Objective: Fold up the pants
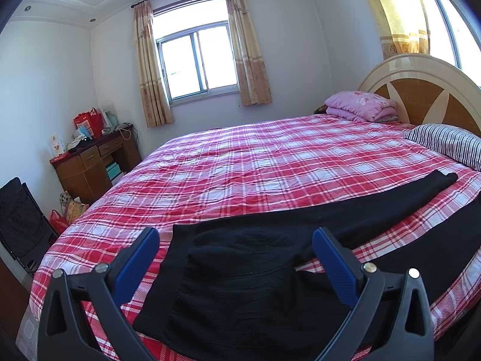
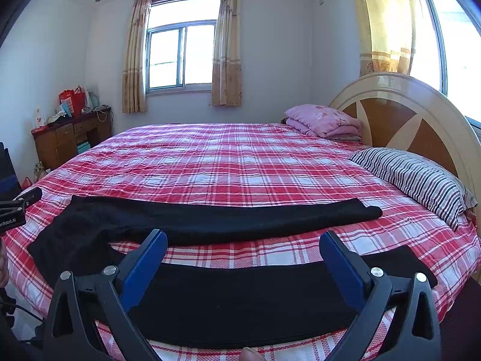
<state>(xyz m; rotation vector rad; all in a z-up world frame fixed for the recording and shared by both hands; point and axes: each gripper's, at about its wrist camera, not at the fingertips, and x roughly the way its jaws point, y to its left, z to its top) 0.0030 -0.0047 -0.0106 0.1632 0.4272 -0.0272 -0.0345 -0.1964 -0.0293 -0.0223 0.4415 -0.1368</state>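
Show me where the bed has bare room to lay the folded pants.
The widest free patch is the plaid bedspread between the black pants and the window wall. A narrow strip shows between the two legs. It is crowded toward the headboard: the striped pillow and folded pink quilt lie there. Both the left gripper and right gripper are open over the pants.

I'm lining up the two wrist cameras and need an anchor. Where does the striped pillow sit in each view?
Left wrist view: the striped pillow lies at the far right edge, below the headboard, beyond the black pants.
Right wrist view: it lies right of centre, larger, against the headboard's foot.
Shared landmark: the folded pink quilt, left of the pillow in both views.
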